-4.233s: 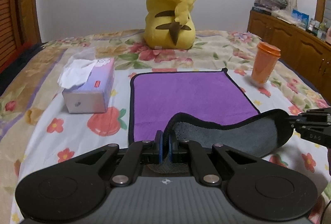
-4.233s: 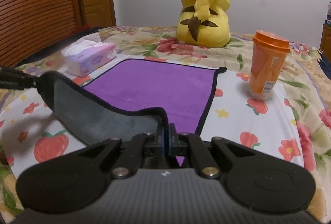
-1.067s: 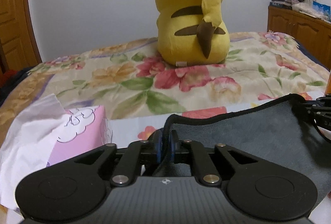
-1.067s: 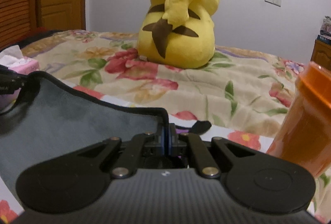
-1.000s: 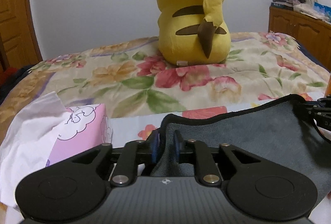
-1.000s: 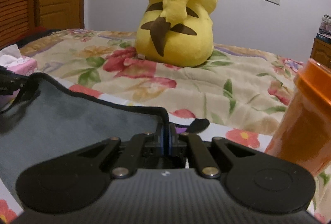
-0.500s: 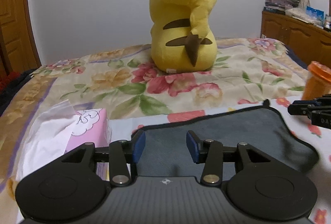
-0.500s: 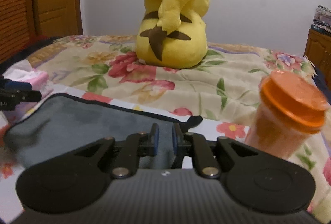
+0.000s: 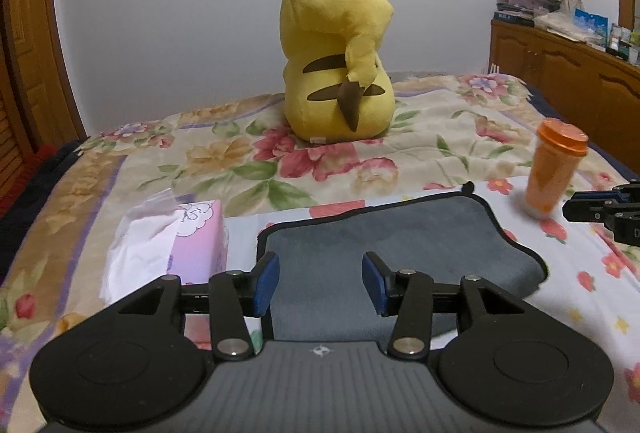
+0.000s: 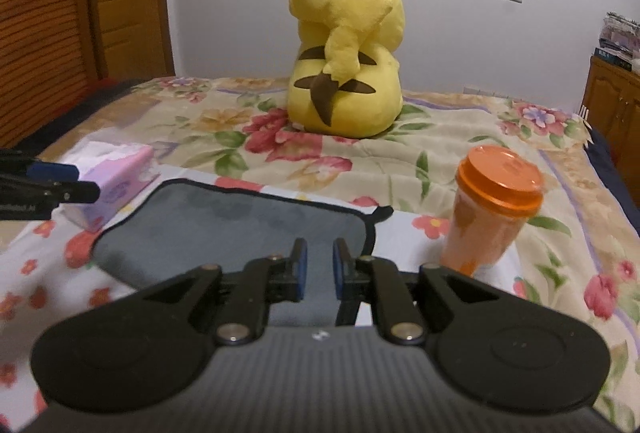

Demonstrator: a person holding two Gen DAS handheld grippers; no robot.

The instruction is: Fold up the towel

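Blue pads line both claws. The left gripper (image 9: 320, 281) stands wide apart, nothing between its fingers, raised just above the near edge of the towel (image 9: 384, 253). The right gripper (image 10: 319, 265) is parted by a narrower gap, also empty, over the towel's (image 10: 240, 233) near right portion.

The towel lies folded on the bed (image 9: 440, 137), grey side up with a black bound edge, a small black loop at its far right corner. Its right side bulges slightly and is not pressed flat.

Just left of the towel sits a pink tissue box (image 9: 192, 245) with white tissue spilling from it. To the right, apart from the towel, an orange cup (image 10: 492, 213) with an orange lid stands upright on the floral sheet. Farther back, near the white wall, a yellow plush toy (image 9: 336, 49) sits with its back to the cameras. A wooden cabinet (image 9: 568, 73) carrying assorted items runs along the right side.
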